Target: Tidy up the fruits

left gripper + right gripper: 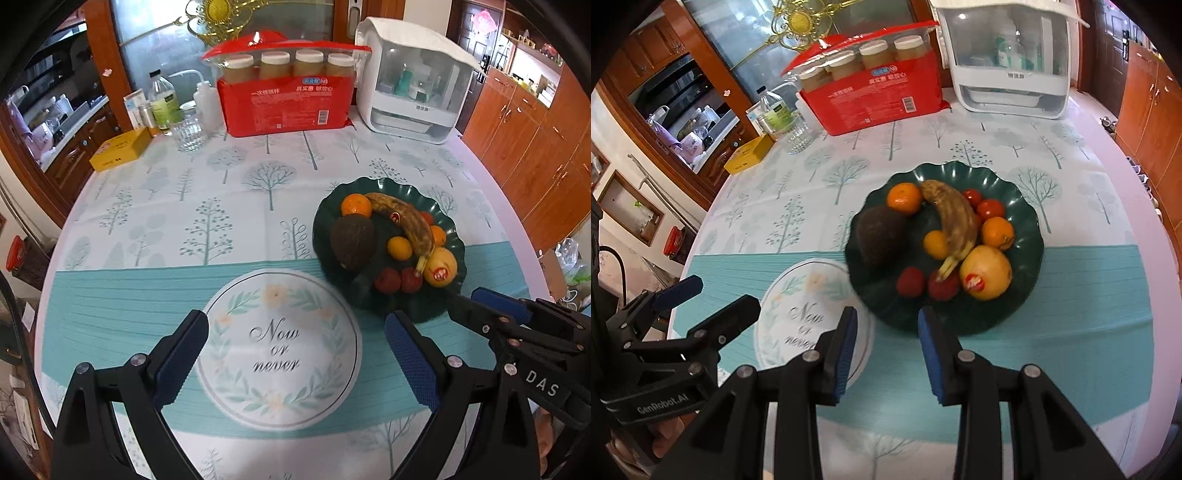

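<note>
On the far left of the table sit a yellow box [120,147], a bottle [163,101] and a glass jar [189,129], pushed toward the back edge, which we judge keeps them out of the working area. Moving right, our left gripper [295,354] hovers over the printed round motif [279,349] on the tablecloth [147,221], its fingers wide apart and holding nothing; we read this as waiting in reserve, not reaching.

Behind it stand the red package [286,99] with capped jars on top and the white dispenser [413,85], both well apart from the fruit.

Further right lies the dark green scalloped plate [1027,206], where all the fruit is gathered. A dark avocado [881,236] rests at its left rim, a mandarin [904,198] behind it, and a spotted banana [955,221] curves down the middle, lying over smaller fruits. Small tomatoes [990,207] and another orange fruit [997,232] sit to its right; a stickered yellow fruit [986,271] and two red fruits [910,281] lie at the near side.

Our right gripper [887,347] is aimed at the plate's near rim, jaws parted and empty, so we judge a pick from the near fruits is likeliest. That view is slightly blurred.
</note>
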{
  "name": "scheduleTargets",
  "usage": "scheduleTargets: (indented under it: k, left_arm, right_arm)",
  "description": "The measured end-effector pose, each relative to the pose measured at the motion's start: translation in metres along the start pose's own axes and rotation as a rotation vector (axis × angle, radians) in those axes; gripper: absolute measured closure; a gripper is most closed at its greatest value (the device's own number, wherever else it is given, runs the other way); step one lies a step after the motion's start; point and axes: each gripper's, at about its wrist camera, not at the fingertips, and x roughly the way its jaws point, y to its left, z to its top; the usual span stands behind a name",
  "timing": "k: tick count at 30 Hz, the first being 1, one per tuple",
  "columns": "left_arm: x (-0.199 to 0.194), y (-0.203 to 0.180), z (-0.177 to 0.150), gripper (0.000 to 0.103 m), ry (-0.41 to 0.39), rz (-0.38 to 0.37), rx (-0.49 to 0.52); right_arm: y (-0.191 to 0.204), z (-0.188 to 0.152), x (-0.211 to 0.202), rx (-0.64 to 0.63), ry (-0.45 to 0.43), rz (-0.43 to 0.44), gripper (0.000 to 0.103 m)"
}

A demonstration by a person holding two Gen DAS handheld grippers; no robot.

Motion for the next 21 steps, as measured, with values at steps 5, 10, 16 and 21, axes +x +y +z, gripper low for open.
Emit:
scheduleTargets:
  k: [5,10,16,21]
  left_arm:
    - [-0.026,0.008,-0.012,0.007,-0.019,0.004,0.001]
    - [-0.049,0.014,-0.024,0.007,-0.056,0.020,0.010]
    - [-0.063,0.023,-0.035,0.007,-0.065,0.020,-0.010]
    - [-0.070,0.027,-0.043,0.007,-0.067,0.025,-0.030]
  right_arm:
    - [0.020,-0.012,-0.030,0.013,-0.056,-0.028,0.056]
    - [0.036,-0.022,-0.051,0.013,-0.097,-0.071,0.047]
    - [0.049,-0.036,-0.063,0.011,-0.105,-0.092,0.046]
    - [0.056,-0.044,-0.067,-0.005,-0.105,-0.108,0.046]
